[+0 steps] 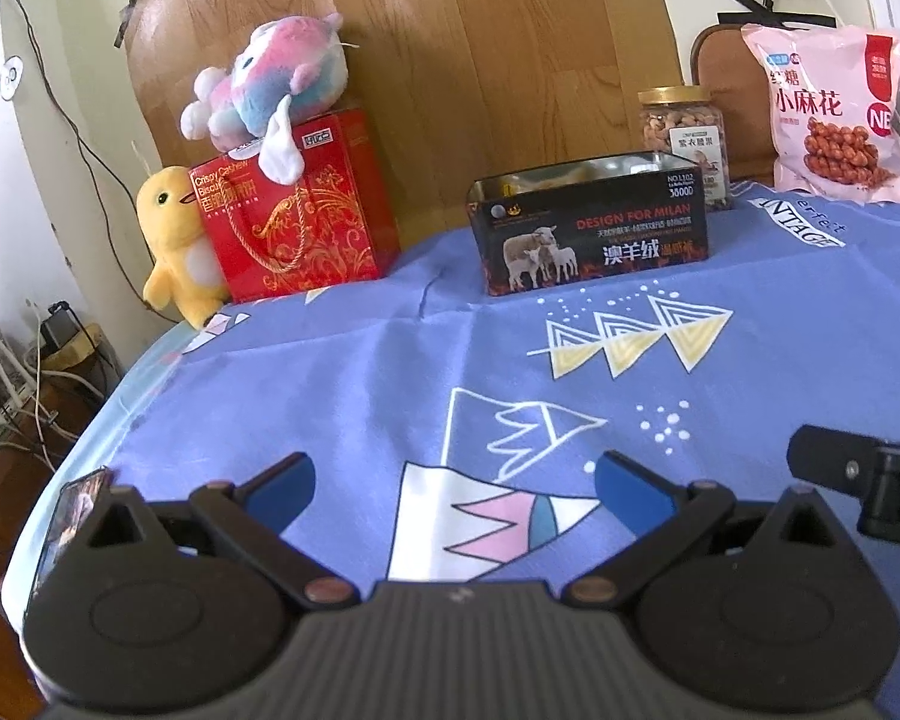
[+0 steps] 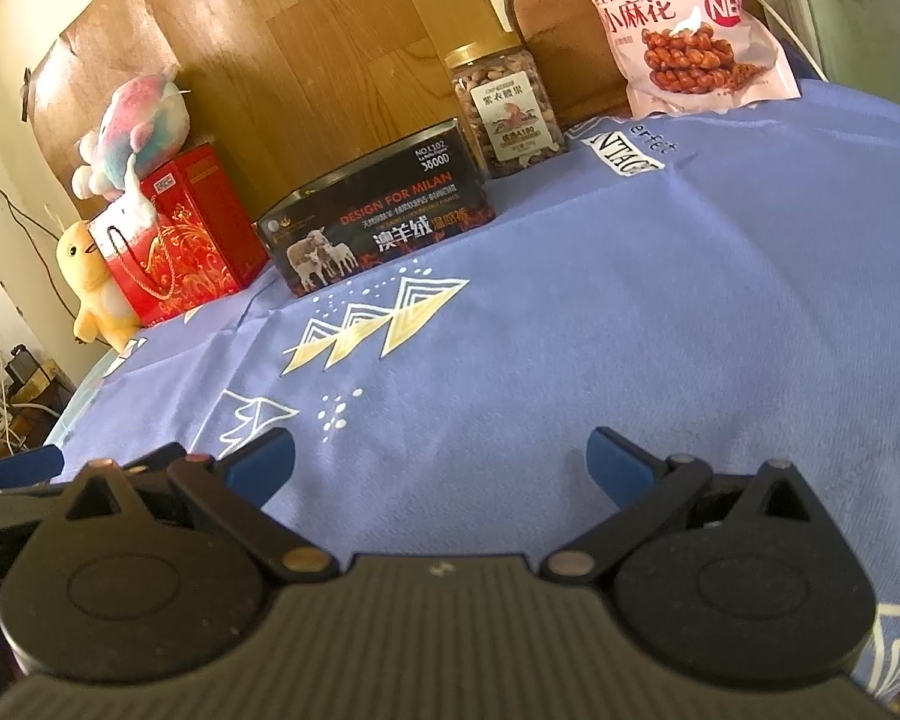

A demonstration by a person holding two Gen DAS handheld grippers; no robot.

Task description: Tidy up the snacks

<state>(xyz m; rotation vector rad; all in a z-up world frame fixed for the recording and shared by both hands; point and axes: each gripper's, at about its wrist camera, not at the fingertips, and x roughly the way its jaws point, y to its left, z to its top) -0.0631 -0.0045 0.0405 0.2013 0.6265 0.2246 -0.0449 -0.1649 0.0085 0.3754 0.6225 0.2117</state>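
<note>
A black open tin box [image 1: 591,225] [image 2: 378,216] with sheep printed on it stands at the back of the blue tablecloth. Behind it to the right is a clear jar of nuts [image 1: 684,132] [image 2: 507,108] with a gold lid. A pink snack bag [image 1: 834,114] [image 2: 684,24] leans at the far right. A red biscuit gift box [image 1: 294,210] [image 2: 180,234] sits at the back left. My left gripper [image 1: 453,480] is open above the cloth near the front edge, nothing between its fingers. My right gripper [image 2: 441,462] is likewise open and empty.
A pastel plush toy [image 1: 270,84] [image 2: 132,132] lies on the red box and a yellow plush duck [image 1: 177,240] [image 2: 93,282] stands beside it. A wooden board [image 1: 450,60] backs the table. Cables and a floor drop lie left of the table edge [image 1: 90,420].
</note>
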